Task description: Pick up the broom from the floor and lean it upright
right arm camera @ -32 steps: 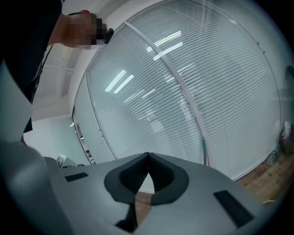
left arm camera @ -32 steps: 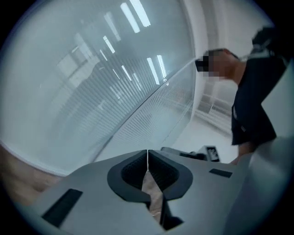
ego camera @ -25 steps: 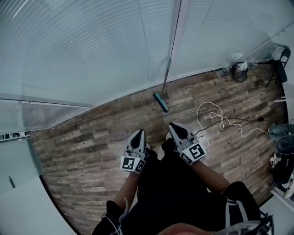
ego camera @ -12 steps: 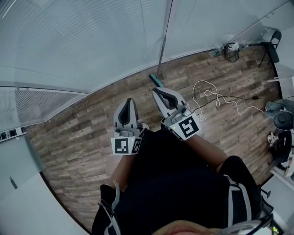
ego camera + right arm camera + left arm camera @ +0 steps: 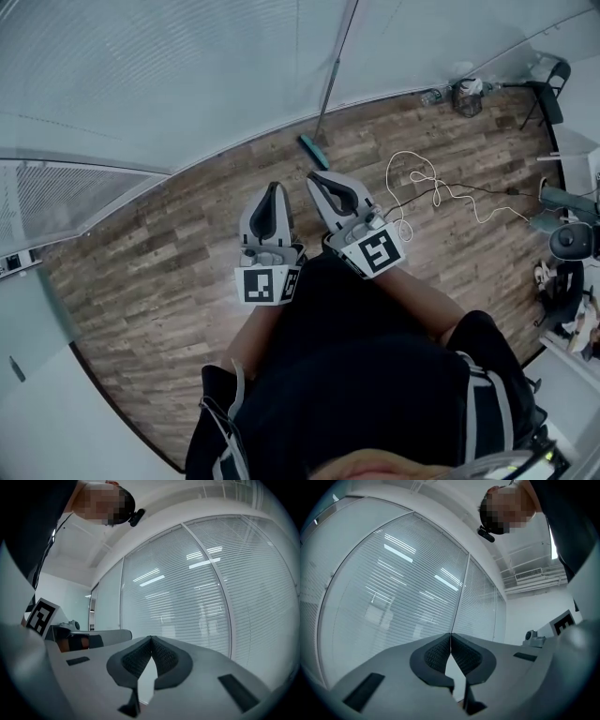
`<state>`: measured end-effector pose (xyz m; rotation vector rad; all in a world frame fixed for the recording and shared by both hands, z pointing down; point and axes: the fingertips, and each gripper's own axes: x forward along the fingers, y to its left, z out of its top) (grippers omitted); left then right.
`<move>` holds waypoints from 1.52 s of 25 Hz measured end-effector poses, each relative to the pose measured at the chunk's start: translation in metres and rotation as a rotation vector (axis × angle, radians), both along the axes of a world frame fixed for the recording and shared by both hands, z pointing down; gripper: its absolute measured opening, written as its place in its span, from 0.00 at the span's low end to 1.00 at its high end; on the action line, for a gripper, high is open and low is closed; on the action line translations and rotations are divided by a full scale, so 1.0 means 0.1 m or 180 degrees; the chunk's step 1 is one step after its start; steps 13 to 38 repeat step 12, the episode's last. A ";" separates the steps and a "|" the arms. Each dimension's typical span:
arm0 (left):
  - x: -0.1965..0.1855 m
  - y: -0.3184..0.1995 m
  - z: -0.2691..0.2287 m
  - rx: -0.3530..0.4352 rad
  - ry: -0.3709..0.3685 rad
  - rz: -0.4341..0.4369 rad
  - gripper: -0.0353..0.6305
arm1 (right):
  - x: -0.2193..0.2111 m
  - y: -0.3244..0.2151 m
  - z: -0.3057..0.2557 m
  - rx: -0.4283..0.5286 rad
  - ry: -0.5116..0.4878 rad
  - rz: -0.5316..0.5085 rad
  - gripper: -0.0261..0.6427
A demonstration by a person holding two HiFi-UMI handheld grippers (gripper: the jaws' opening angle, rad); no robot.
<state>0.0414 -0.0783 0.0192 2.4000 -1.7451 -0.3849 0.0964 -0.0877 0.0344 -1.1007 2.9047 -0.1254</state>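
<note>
The broom (image 5: 327,82) stands upright, its thin handle leaning against the glass wall and its teal head (image 5: 313,152) resting on the wood floor. In the head view my left gripper (image 5: 276,186) and right gripper (image 5: 312,175) are side by side in front of me, a short way from the broom head, both shut and holding nothing. In the left gripper view the left gripper (image 5: 450,635) has its pads pressed together and points at the glass wall. The right gripper view shows the right gripper (image 5: 151,638) in the same closed, empty state.
A glass wall with blinds (image 5: 169,75) runs along the far side of the wood floor (image 5: 169,272). A white cable (image 5: 417,183) lies coiled on the floor at right. A bin with bottles (image 5: 464,94) and a chair (image 5: 544,94) stand far right.
Both grippers have risen toward my body and stayed shut. The head view has shifted, so the broom now appears higher in the frame, still leaning on the glass.
</note>
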 end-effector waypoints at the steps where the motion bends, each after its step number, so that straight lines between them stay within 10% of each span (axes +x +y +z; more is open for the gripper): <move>1: -0.02 0.01 0.00 -0.0002 0.0005 -0.0008 0.08 | -0.02 0.02 -0.01 0.0022 0.0011 -0.0004 0.07; 38: -0.04 0.10 -0.13 0.0152 -0.0068 0.0126 0.08 | -0.14 0.11 -0.23 0.0310 0.0041 0.0082 0.07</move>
